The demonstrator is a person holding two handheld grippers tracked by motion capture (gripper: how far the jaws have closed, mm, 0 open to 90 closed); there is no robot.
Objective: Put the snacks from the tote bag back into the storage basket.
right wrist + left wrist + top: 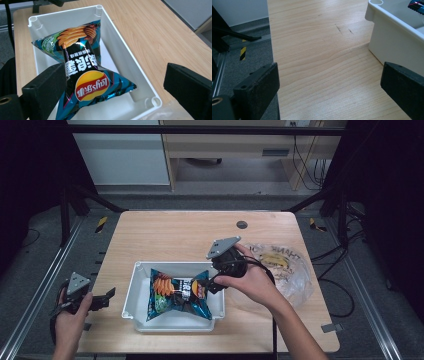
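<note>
A blue crisp bag [177,295] with orange crisps printed on it lies in a white bin [131,292] at the middle of the table. My right gripper [214,284] hovers over the bin's right end, open, with nothing between its jaws. In the right gripper view the crisp bag [82,75] lies in the bin [125,45], close to one jaw of the gripper [117,82]. My left gripper [102,300] is open at the table's left edge, apart from the bin. In the left gripper view, the gripper [327,82] spans bare wood, with the bin wall [394,37] to the right.
A clear plastic bag [287,267] holding something yellow lies right of the bin, under the right hand. The wooden table [175,235] has a dark round grommet [242,224] near its far edge. Black frame posts stand at both sides.
</note>
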